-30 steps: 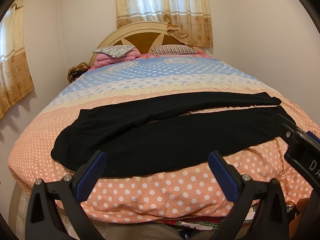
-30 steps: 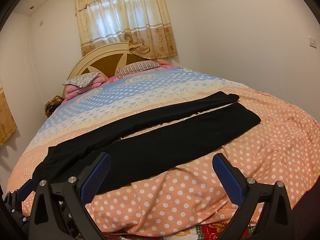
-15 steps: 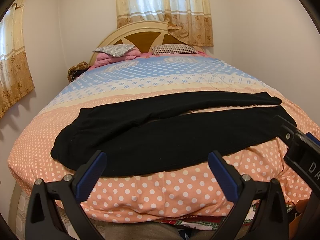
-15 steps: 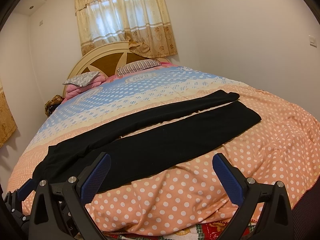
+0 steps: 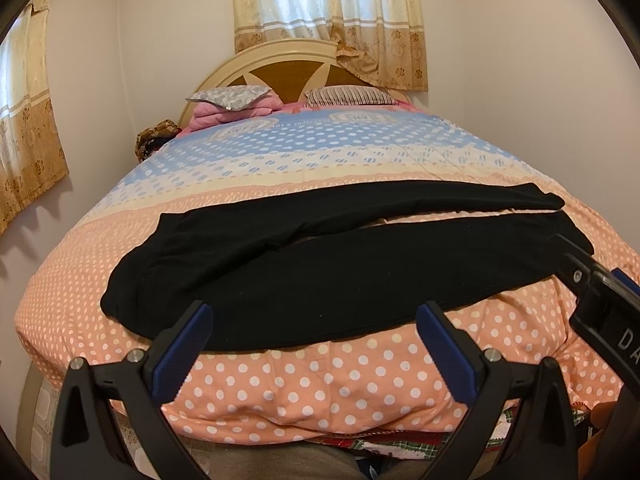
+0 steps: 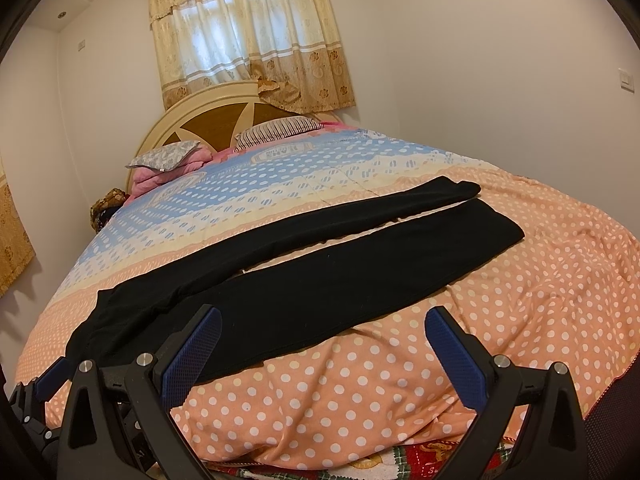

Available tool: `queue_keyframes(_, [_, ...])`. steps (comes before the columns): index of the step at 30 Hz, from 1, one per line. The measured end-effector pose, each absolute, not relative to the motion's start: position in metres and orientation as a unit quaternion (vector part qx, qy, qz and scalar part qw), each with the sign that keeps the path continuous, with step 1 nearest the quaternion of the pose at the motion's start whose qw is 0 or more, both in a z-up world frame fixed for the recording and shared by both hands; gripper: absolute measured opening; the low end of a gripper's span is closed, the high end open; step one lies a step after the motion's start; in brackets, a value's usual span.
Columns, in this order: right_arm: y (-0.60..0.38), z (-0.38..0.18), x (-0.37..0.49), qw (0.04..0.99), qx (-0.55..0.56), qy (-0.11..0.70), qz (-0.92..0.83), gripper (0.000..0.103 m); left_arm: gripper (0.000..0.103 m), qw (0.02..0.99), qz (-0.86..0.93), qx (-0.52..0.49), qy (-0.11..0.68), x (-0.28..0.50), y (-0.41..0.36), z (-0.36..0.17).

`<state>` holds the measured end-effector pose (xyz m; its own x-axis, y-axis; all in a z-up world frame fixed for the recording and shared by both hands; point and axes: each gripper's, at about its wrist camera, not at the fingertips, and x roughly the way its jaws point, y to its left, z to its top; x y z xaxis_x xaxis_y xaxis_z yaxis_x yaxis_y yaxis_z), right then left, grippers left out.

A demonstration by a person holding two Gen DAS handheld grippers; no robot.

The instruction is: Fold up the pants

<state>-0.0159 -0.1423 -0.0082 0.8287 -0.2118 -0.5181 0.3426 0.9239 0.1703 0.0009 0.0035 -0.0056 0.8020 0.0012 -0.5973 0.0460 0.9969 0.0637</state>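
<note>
Step in hand: the first grasp is judged to be pending; the pants are spread flat and unfolded.
How done well: one leg should be pinched at waist and at hem, lifted together, and laid evenly over the other leg.
Left gripper: released, jaws wide apart, nothing held.
Right gripper: released, empty.
Pants position: laid across the dotted bedspread near its front edge, waist to the left, hems to the right, just ahead of both grippers, untouched.
</note>
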Motion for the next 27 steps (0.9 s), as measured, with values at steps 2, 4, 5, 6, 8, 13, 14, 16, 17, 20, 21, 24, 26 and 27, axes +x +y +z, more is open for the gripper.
queue_keyframes(2, [-0.143,-0.008,-0.016,0.947,0.13,0.254,-0.146,0.102,0.103,0.948,-0.012,0.037,0.315,0.001,0.004,-0.006])
queue_keyframes(4, [-0.142,-0.009,-0.016,0.947,0.13,0.254,-0.146,0.102,0.103,0.948,-0.011,0.036,0.315,0.002,0.005,-0.006])
queue_keyframes(5, [-0.142,-0.009,-0.016,0.947,0.13,0.254,-0.146,0.102,0.103,0.948,-0.011,0.036,0.316,0.002,0.006,-0.006])
queue_keyframes(6, [-0.143,-0.008,-0.015,0.947,0.13,0.255,-0.146,0.102,0.103,0.948,-0.012,0.036,0.316,0.002,0.006,-0.006])
queue_keyframes(8, [-0.143,-0.009,-0.016,0.947,0.13,0.255,-0.146,0.102,0.103,0.948,-0.012,0.035,0.316,0.002,0.006,-0.007])
queue_keyframes(13, [-0.144,-0.009,-0.014,0.946,0.134,0.259,-0.144,0.102,0.103,0.947,-0.013,0.033,0.32,0.004,0.007,-0.008])
queue_keyframes(14, [-0.145,-0.009,-0.014,0.945,0.135,0.26,-0.143,0.102,0.103,0.946,-0.013,0.032,0.321,0.004,0.008,-0.009])
queue_keyframes(16, [-0.146,-0.009,-0.013,0.946,0.135,0.261,-0.141,0.102,0.103,0.946,-0.012,0.031,0.323,0.005,0.009,-0.009])
queue_keyframes(17, [-0.146,-0.009,-0.013,0.946,0.134,0.261,-0.14,0.102,0.103,0.946,-0.012,0.031,0.323,0.006,0.009,-0.01])
queue_keyframes(20, [-0.147,-0.01,-0.011,0.946,0.134,0.262,-0.137,0.102,0.103,0.945,-0.012,0.032,0.325,0.009,0.012,-0.011])
queue_keyframes(21, [-0.148,-0.011,-0.011,0.946,0.134,0.262,-0.135,0.102,0.103,0.945,-0.012,0.034,0.326,0.011,0.014,-0.012])
queue_keyframes(24, [-0.152,-0.015,-0.005,0.944,0.136,0.27,-0.135,0.102,0.103,0.941,-0.012,0.038,0.335,0.022,0.02,-0.019])
queue_keyframes(26, [-0.158,-0.021,0.003,0.94,0.141,0.28,-0.133,0.102,0.103,0.935,-0.007,0.04,0.351,0.034,0.027,-0.027])
queue_keyframes(27, [-0.161,-0.024,0.007,0.939,0.145,0.284,-0.132,0.102,0.103,0.932,-0.003,0.041,0.361,0.041,0.032,-0.032])
